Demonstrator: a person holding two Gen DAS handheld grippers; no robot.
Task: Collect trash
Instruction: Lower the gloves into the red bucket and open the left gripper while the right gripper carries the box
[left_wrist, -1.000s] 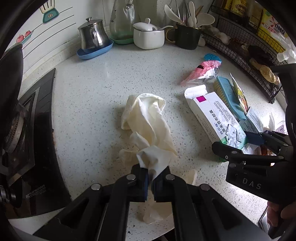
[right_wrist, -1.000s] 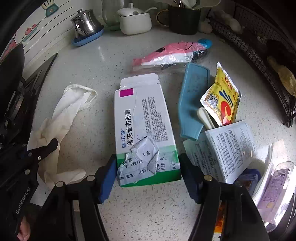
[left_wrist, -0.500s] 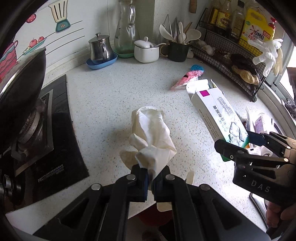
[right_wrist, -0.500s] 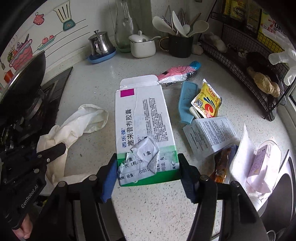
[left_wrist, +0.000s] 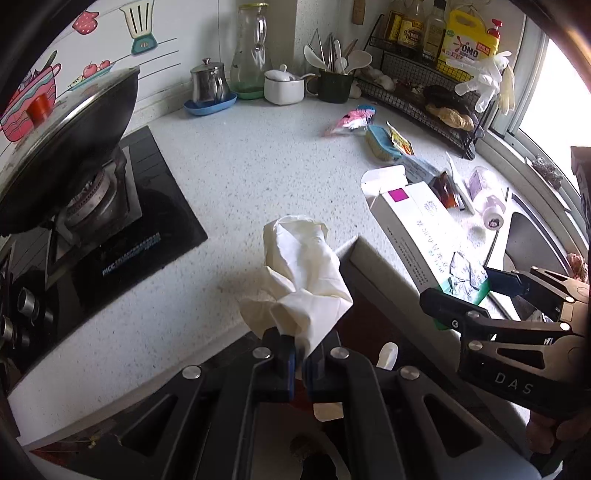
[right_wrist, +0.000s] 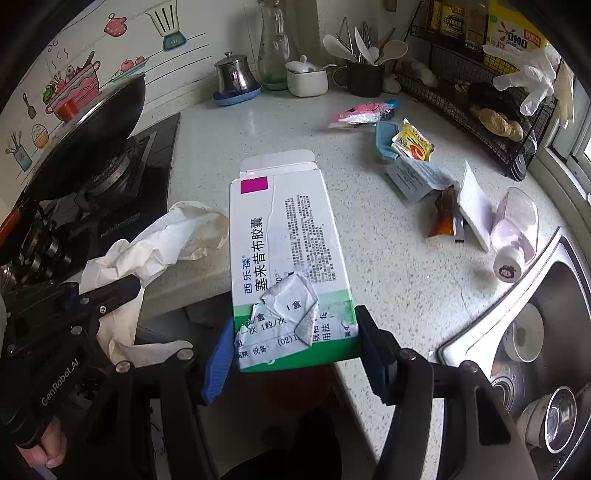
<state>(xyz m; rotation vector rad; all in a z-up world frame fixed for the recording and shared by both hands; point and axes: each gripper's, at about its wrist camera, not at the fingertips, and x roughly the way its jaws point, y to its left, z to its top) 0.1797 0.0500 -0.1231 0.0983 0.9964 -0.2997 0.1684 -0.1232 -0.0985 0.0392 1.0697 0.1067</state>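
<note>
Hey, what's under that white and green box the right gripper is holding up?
Below the box lie the counter edge and, lower down, a dark red round shape, possibly a bin; the box and the right gripper cover most of it.

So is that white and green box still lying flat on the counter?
No, the box is lifted off the counter, clamped at its green end between the fingers of the right gripper.
</note>
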